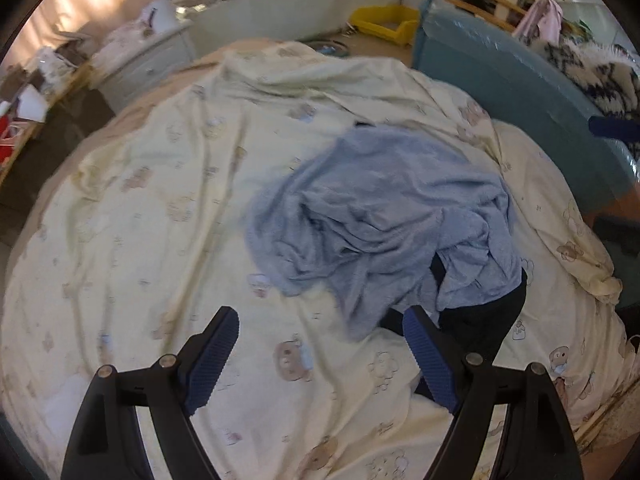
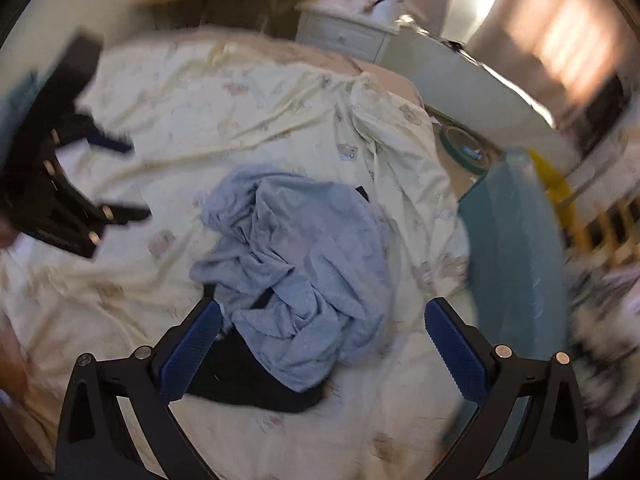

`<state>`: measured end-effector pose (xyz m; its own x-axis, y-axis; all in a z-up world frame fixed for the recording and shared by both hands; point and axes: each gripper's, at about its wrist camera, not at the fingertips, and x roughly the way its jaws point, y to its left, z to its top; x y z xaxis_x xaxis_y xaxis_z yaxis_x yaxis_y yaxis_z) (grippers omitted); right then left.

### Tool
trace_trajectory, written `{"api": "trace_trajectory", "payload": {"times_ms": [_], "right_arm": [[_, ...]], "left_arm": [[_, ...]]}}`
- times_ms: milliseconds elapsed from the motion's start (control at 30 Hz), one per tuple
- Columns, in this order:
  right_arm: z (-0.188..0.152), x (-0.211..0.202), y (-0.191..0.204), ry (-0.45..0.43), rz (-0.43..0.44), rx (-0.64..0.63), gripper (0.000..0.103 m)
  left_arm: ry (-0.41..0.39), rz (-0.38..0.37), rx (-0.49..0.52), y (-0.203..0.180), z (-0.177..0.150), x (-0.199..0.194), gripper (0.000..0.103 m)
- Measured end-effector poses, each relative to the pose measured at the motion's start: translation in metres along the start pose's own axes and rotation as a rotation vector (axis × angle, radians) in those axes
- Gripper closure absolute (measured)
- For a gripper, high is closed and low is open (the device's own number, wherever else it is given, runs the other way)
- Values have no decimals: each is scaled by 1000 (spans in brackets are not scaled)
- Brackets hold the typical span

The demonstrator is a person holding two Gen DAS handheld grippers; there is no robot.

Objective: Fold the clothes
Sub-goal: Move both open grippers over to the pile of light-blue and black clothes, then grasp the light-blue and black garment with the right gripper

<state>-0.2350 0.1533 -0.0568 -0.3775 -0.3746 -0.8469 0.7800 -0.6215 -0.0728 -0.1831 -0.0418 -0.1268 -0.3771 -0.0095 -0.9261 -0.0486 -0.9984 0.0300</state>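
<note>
Blue garment [image 1: 372, 216] crumpled on bedsheet [image 1: 160, 200] (dark cloth [image 1: 484, 316] beneath); both grippers' fingers [image 1: 212, 360] spread, empty.

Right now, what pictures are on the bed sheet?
Little teddy bears on the pale yellow sheet, clearest in the left wrist view.

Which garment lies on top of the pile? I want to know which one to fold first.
The light blue garment, crumpled, lies on top. The black garment sits beneath it, showing only at the near edge. Both grippers are open, holding nothing.
</note>
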Motion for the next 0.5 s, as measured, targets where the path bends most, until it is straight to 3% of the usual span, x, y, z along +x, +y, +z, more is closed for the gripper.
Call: {"api": "trace_trajectory", "payload": {"times_ms": [100,133,200,267,467,500], "right_arm": [[-22,16,-34,-68,73,121,4],[-26,23,-40,-74,87,142,11],[-33,42,-49,-58,114,172,19],[-41,65,-50,-22,134,189,19],[-67,123,-37,92,164,199,21],[-69,127,-36,102,164,197,38]], "left_arm": [[38,-27,47,-13,-11,32,18],[51,-37,76,-19,-16,43,18],[61,-55,136,-31,-23,60,18],[54,-54,159,-39,-25,76,18],[61,-94,19,-46,-21,129,18],[65,-98,21,-49,-20,134,24]]}}
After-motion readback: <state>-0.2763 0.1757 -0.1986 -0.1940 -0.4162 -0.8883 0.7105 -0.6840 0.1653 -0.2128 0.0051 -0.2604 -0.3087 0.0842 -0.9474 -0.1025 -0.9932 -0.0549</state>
